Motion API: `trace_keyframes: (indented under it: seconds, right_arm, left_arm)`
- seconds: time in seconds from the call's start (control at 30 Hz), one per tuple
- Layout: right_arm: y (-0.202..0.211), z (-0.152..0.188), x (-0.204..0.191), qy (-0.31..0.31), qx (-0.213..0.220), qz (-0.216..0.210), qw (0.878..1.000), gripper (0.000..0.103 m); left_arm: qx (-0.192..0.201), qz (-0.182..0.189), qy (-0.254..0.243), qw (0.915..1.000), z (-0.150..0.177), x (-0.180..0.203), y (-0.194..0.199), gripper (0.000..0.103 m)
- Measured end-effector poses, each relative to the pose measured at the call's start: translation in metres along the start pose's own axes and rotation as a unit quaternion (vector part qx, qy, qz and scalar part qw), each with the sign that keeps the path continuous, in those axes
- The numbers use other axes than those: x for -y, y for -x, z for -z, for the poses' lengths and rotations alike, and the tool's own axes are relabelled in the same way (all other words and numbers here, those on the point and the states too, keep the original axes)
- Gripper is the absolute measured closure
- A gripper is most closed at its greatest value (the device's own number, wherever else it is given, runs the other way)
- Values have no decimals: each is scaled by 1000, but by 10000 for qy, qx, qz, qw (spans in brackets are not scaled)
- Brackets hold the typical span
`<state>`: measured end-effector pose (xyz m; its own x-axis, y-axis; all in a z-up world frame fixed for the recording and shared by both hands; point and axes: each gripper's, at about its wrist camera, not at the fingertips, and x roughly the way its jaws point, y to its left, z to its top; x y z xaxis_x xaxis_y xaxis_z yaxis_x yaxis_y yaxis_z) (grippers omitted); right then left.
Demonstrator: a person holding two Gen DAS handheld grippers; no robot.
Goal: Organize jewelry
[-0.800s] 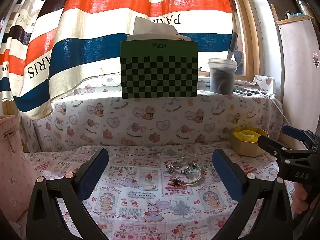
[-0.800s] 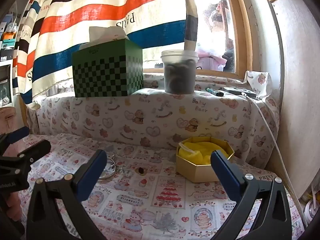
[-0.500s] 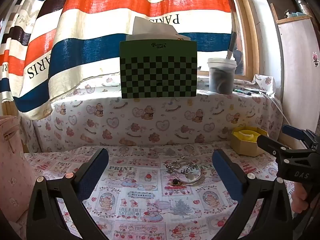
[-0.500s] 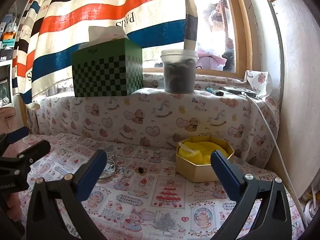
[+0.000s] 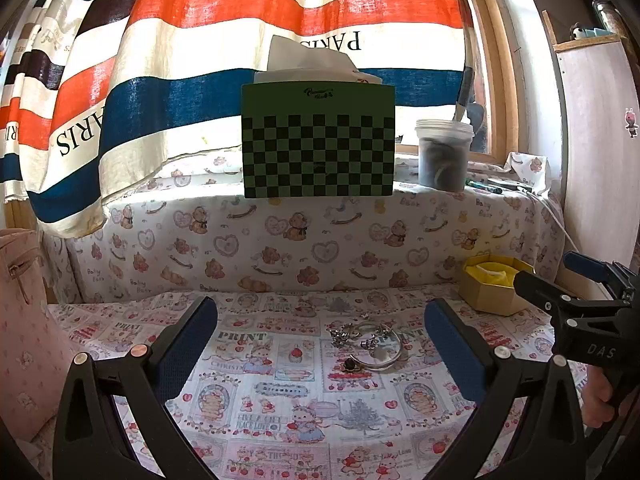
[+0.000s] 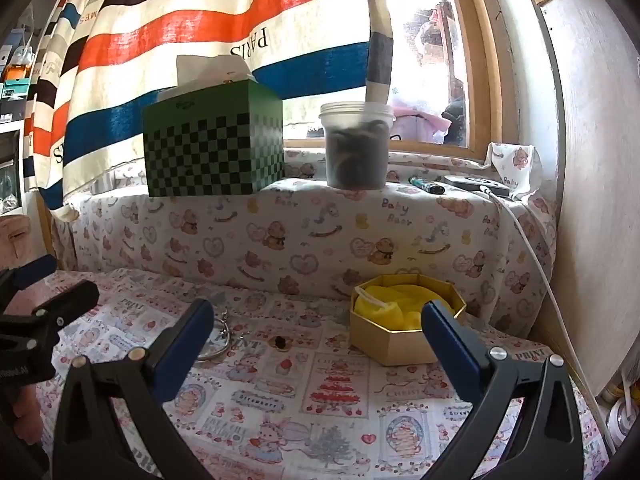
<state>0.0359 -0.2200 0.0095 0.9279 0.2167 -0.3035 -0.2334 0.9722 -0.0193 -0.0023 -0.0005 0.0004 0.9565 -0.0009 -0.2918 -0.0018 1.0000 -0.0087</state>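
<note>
Black claws [image 5: 320, 340], blue pads [image 5: 188, 344]

Silver bangle [image 5: 380, 354] lies flat on cloth, w/ charm chain [image 5: 352, 332] tangled at its 11 o'clock, dark-stone ring [image 5: 350, 365] touching at 8. Gold octagonal box [image 5: 494, 284] open, yellow lining, well apart at 2 o'clock.

Two grippers [image 5: 320, 344] [image 6: 318, 340], one gold box [image 6: 400, 340], one tissue box [image 5: 318, 144], one tub [image 5: 443, 156].

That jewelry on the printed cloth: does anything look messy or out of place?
Yes. A silver bangle, some charms and a small dark ring lie loose in a heap on the tablecloth, while the octagonal gold box with yellow lining stands open, apart from them.
</note>
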Motion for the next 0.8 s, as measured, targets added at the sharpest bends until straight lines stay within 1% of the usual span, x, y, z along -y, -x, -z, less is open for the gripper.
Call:
trace_keyframes:
  seconds: [0.23, 0.37, 0.43, 0.7, 0.8]
  right_arm:
    - [1, 0, 1, -9, 36, -20, 10000, 0]
    - [4, 0, 0, -22, 85, 121, 9999, 0]
    - [3, 0, 0, -24, 67, 82, 9999, 0]
    - [5, 0, 1, -21, 47, 56, 10000, 0]
    - [4, 0, 1, -18, 10, 44, 10000, 0]
  left_arm:
    - [-12, -96, 31, 9999, 0, -2, -1, 0]
    - [-22, -192, 41, 9998, 0, -3, -1, 0]
    - [-20, -239, 47, 9997, 0, -3, -1, 0]
    - [-16, -212, 43, 9998, 2, -2, 0, 0]
    - [-14, -255, 41, 9997, 2, -2, 1, 0]
